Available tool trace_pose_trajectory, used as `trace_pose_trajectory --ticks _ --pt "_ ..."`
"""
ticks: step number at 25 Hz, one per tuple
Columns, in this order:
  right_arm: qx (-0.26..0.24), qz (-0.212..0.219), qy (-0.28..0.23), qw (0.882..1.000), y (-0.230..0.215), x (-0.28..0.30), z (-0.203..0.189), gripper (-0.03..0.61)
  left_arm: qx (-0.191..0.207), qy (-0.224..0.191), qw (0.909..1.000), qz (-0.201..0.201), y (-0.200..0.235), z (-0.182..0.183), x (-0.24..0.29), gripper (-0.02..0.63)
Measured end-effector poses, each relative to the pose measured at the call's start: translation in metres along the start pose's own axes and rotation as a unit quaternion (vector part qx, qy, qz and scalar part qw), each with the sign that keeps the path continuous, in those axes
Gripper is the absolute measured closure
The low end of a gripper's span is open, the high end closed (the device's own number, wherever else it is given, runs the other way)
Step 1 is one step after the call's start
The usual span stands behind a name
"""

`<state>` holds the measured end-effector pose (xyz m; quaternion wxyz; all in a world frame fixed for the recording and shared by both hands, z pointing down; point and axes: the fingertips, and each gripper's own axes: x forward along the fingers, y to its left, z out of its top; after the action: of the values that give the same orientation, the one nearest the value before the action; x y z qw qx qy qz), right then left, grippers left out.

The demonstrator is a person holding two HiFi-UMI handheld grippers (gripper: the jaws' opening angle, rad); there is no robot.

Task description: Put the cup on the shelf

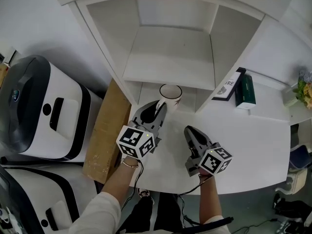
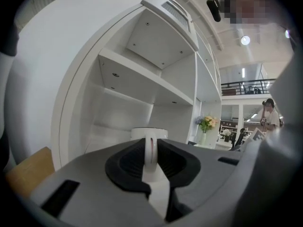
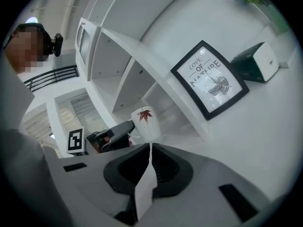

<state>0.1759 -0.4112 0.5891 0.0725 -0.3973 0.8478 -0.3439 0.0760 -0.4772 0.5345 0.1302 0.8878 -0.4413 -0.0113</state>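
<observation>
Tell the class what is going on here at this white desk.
A person holds a claw in each hand. The left claw is shut on the handle of the cup, which is upright at the mouth of the lowest bay of the shelf. Whether it rests on the surface yet is unclear. The right claw is shut and empty over the table, a little back from the cup.

A black-framed print (image 3: 210,79) is standing above and to the right of the right gripper (image 3: 150,146), showing the words "LOVE OF NATURE" over a drawing; no other text is reading clearly.
</observation>
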Motion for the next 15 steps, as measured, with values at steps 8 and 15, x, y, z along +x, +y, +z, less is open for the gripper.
trace_pose_trajectory --ticks 8,15 --pt "0.022 0.003 -0.004 1.0 -0.007 0.004 0.0 0.552 0.033 0.018 0.9993 -0.005 0.01 -0.002 0.035 0.549" --pt "0.028 0.003 -0.004 1.0 -0.01 0.003 -0.003 0.552 0.047 0.025 0.9984 0.019 0.019 -0.01 0.053 0.549"
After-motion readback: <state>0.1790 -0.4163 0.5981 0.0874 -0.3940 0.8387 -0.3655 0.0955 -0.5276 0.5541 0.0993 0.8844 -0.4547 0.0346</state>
